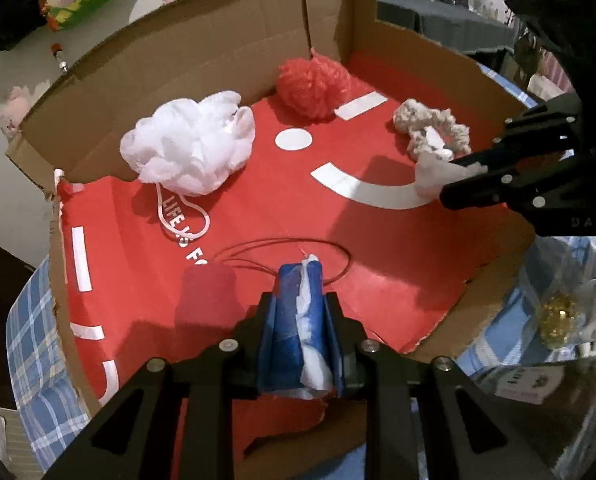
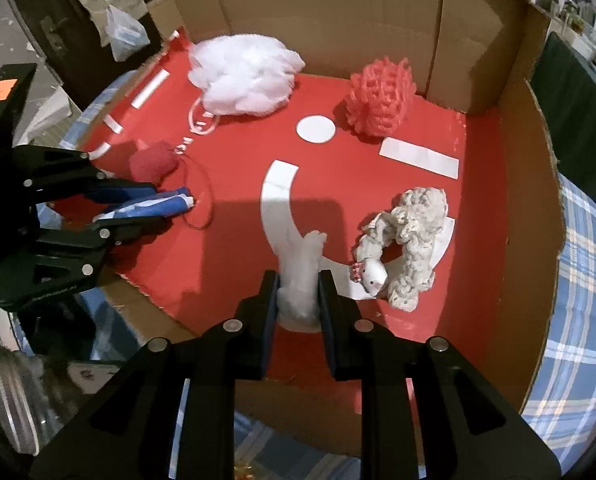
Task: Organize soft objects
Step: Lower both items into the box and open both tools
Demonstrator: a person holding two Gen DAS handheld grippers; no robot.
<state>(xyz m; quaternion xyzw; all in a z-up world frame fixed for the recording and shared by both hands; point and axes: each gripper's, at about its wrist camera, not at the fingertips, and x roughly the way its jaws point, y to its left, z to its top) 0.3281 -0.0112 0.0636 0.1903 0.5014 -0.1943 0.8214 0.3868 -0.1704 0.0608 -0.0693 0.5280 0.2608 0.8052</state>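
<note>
Left wrist view: my left gripper (image 1: 298,320) is clenched on a blue-and-white folded cloth (image 1: 298,332), pointing down over the red-lined cardboard box's (image 1: 217,40) near edge. My right gripper (image 2: 298,308) clamps a white fluffy piece (image 2: 300,276) beside the grey ruffled scrunchie (image 2: 414,232); both loads hang directly above the floor, so release is straight below.

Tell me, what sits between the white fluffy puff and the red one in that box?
Only bare red box floor with a white printed circle lies between the white puff and the red puff, in both wrist views.
</note>
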